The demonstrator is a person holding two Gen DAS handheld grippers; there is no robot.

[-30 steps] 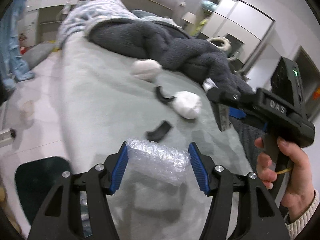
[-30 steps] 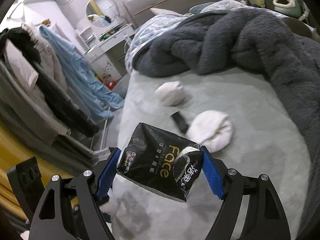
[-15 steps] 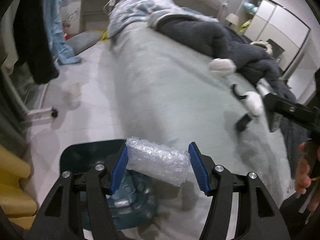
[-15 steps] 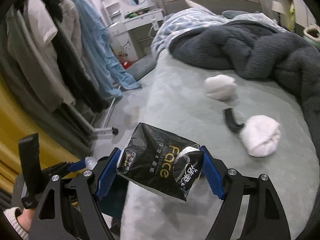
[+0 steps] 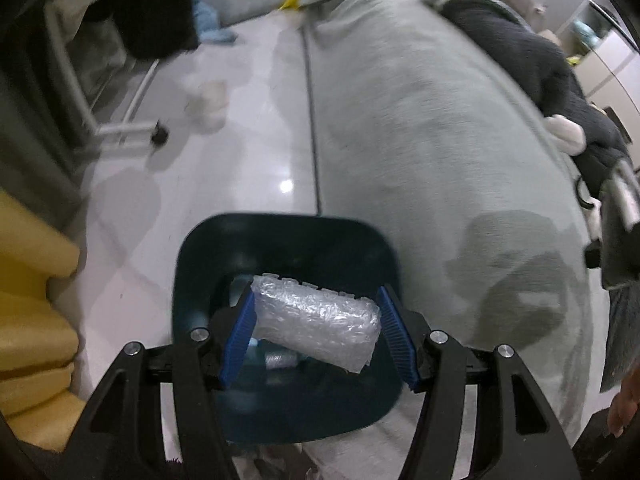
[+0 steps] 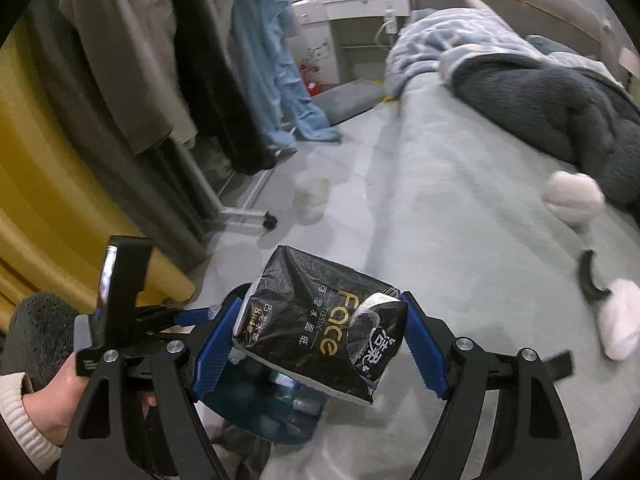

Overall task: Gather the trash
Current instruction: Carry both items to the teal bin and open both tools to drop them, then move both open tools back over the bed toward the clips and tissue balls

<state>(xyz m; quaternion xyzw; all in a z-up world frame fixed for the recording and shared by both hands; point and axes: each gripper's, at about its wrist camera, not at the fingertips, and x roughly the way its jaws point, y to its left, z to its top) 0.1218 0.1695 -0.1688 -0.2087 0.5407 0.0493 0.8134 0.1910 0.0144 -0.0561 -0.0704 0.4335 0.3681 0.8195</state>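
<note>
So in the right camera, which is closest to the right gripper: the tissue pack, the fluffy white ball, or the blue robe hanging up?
1. Black tissue pack, held between the right gripper fingers.
2. Fluffy white ball, on the bed, to the right.
3. Blue robe, hanging at the back, left.

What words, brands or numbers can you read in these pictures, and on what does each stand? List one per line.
"Face": gold letters on the black tissue pack in the right gripper.
"TISSUE": small print beside it on the same pack.
Chinese characters and a number on the pack: too small and creased to read surely.
Bubble wrap in the left gripper, bin: no text.
</note>
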